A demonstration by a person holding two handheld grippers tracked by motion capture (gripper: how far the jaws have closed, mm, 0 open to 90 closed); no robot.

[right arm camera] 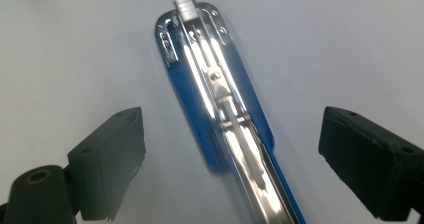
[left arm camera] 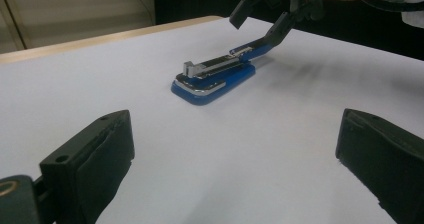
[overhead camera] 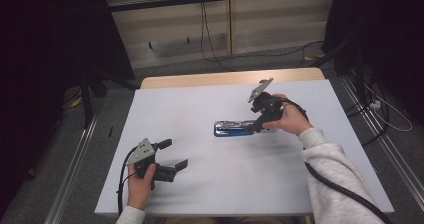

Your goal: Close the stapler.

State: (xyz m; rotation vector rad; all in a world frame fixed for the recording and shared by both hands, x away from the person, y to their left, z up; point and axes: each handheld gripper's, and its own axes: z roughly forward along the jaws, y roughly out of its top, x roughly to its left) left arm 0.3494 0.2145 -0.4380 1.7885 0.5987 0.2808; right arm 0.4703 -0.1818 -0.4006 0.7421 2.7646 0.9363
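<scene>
Stapler [left arm camera: 212,79] blue, chrome channel exposed

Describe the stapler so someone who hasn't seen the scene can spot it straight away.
Look at the white table, a little right of its centre, just in front of the right gripper. The stapler lies flat there: a blue base with a shiny metal channel exposed on top, the sole coloured thing on the surface.

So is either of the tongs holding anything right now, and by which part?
Nothing is held. The left tongs gape over bare table; the right tongs stand open astride the blue stapler.
</scene>
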